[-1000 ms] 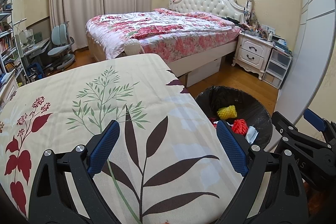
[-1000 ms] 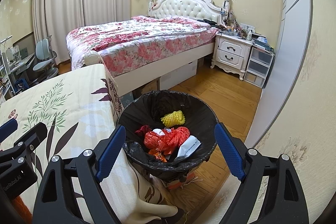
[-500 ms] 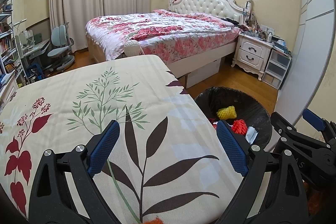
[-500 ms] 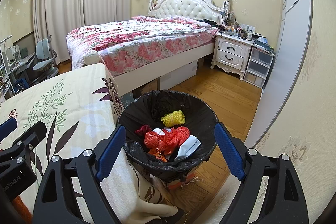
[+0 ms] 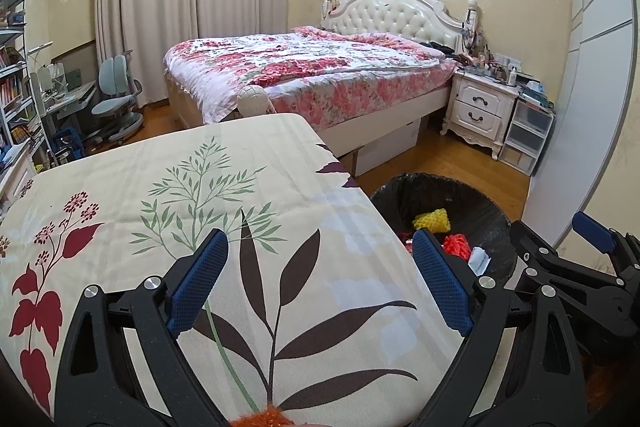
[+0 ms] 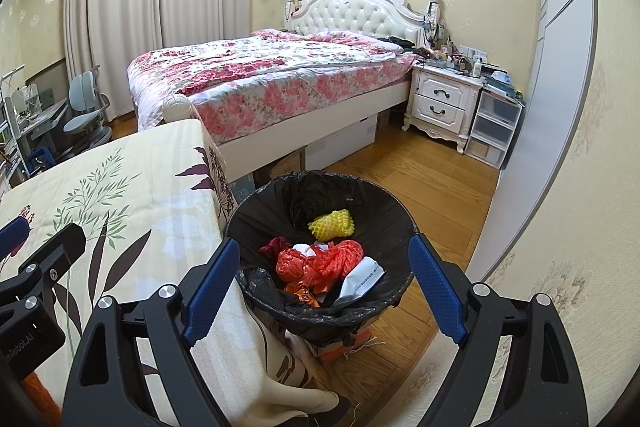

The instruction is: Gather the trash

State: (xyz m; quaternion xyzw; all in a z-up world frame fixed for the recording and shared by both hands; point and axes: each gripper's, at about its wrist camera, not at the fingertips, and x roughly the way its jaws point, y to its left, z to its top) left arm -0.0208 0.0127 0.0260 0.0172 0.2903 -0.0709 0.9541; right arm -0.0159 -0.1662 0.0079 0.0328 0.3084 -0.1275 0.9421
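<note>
An orange fuzzy scrap (image 5: 269, 418) is cut off at the bottom edge, unidentifiable; it has edged further in. The left gripper (image 5: 320, 279) is held spread over the floral tablecloth (image 5: 248, 195), the right gripper (image 6: 324, 285) spread above the black-lined trash bin (image 6: 384, 211) holding yellow foam netting (image 6: 331, 223), red mesh (image 6: 320, 261)

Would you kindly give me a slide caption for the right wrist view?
Open right gripper above a lined bin holding red netting, yellow foam net and a white packet.

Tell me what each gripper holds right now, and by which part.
Nothing. The left gripper stands open over the leaf-print tablecloth; the right gripper stands open over the black-lined trash bin.
</note>
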